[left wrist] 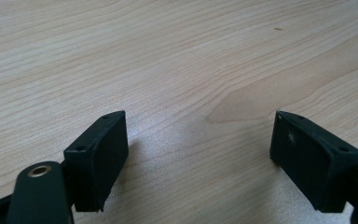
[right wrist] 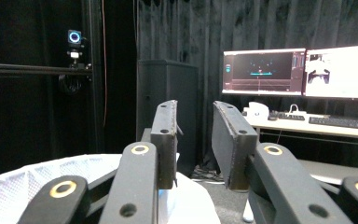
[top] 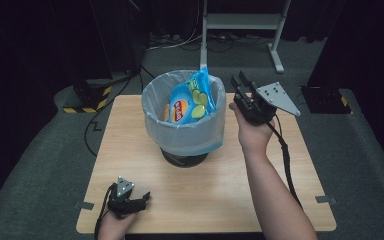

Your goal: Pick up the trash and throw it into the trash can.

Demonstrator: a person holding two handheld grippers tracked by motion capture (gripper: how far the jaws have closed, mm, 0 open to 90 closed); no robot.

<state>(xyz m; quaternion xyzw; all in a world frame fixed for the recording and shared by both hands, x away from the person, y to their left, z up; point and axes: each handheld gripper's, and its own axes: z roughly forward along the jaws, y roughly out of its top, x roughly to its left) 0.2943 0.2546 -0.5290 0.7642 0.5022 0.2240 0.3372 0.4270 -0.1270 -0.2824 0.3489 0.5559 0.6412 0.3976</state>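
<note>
- The light wooden worktop (top: 260,195) carries everything; I place the rest by the bin standing near its middle.
- That bin is a round black waste bin lined with a pale translucent plastic bag (top: 184,131), the liner folded over its rim and hanging down the outside.
- Inside the bin, leaning upright against the far wall with its top poking above the rim, stands the blue and green crisp packet with a red logo (top: 191,100). It looks fully dropped in.
- My right claw (top: 240,86) hangs just beside the bin's right rim, raised off the worktop, its jaws a narrow gap apart with nothing between them. In the right gripper view it points level over the white liner edge (right wrist: 32,179) toward a dark room with lit monitors (right wrist: 303,72).
- My left claw (top: 142,198) rests low on the worktop, well in front of the bin and to its left, jaws spread wide and empty above bare wood (left wrist: 191,60).
- I judge the packet delivered and released. Next I should draw the right claw back from the rim without snagging the liner.
</note>
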